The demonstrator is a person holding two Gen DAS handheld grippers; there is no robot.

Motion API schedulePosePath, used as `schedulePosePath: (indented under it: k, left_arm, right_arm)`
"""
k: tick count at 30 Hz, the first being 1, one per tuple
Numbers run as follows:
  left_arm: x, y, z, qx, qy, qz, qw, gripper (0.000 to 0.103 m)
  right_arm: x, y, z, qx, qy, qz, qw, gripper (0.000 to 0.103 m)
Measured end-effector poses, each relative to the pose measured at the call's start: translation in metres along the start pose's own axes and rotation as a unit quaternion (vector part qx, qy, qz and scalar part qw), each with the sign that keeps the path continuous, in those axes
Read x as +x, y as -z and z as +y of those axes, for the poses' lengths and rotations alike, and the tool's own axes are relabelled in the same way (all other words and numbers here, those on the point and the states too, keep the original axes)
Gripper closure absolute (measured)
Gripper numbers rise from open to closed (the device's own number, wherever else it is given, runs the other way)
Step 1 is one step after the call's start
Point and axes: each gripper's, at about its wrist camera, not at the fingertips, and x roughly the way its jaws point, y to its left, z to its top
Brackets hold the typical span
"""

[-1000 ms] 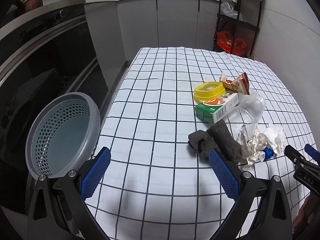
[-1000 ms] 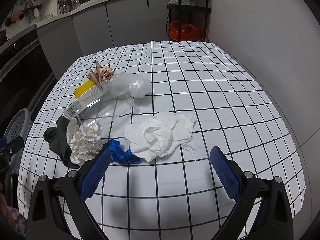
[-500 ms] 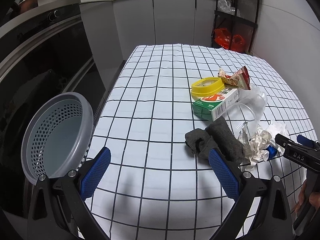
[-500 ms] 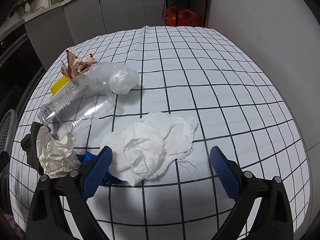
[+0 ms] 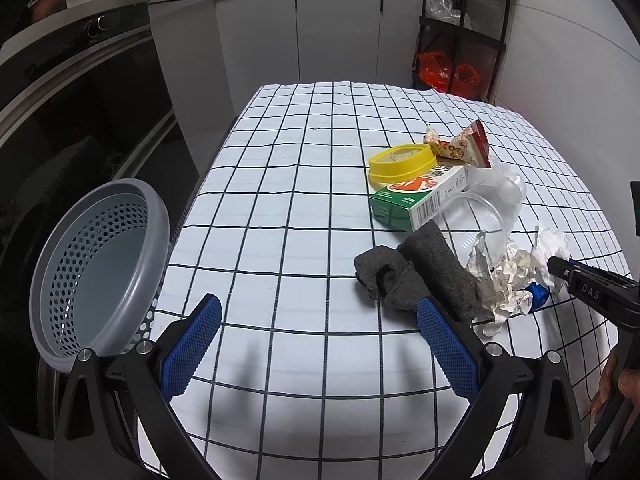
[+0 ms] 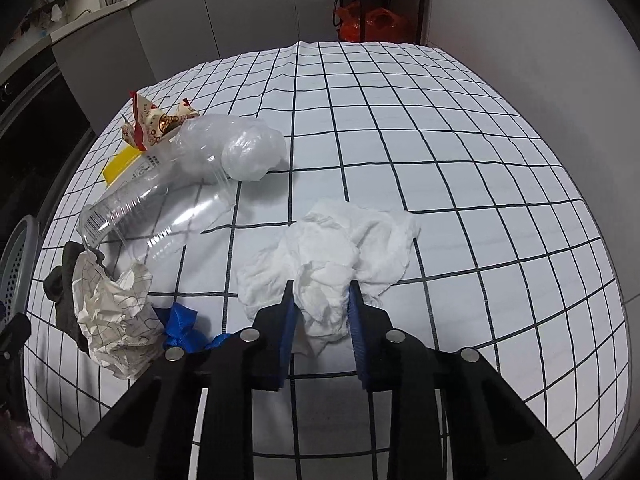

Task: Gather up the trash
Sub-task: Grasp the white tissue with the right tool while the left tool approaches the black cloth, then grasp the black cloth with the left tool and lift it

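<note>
A white crumpled tissue (image 6: 332, 256) lies on the checked tablecloth, and my right gripper (image 6: 322, 300) is shut on its near edge. Trash lies left of it: crumpled printed paper (image 6: 112, 312), a blue wrapper (image 6: 180, 324), a clear plastic cup (image 6: 156, 212), a plastic bag (image 6: 244, 148) and a snack wrapper (image 6: 154, 126). My left gripper (image 5: 320, 328) is open and empty above the table's near edge, beside a grey cloth (image 5: 416, 276). A green box (image 5: 416, 200) and a yellow lid (image 5: 400, 162) lie beyond the cloth. A grey perforated basket (image 5: 100, 272) sits at the table's left edge.
The right gripper's body (image 5: 592, 292) shows at the right of the left wrist view. A dark oven front (image 5: 80, 120) stands left of the table, grey cabinets (image 5: 320, 32) behind it, and a black shelf rack (image 5: 460, 40) with red bags at the back right.
My right gripper moved forward and down onto the white tissue and closed on it. My left gripper stayed open and shifted only slightly.
</note>
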Motion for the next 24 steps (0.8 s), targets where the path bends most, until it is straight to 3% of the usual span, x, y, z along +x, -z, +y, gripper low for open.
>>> schedulePosePath:
  k: [2, 12, 24]
  left_arm:
    - [0.002, 0.001, -0.002, -0.001, 0.005, 0.001, 1.0, 0.007]
    - [0.012, -0.001, -0.005, -0.006, 0.023, 0.009, 0.9997, 0.007]
    - [0.044, 0.0, -0.021, -0.016, 0.038, 0.043, 0.9982, 0.007]
  right_arm:
    - [-0.009, 0.003, -0.003, 0.008, 0.002, -0.01, 1.0, 0.086]
    - [-0.075, 0.021, 0.008, 0.036, -0.029, -0.091, 0.995, 0.086]
    - [-0.075, 0.021, 0.013, 0.027, -0.048, -0.091, 0.994, 0.086]
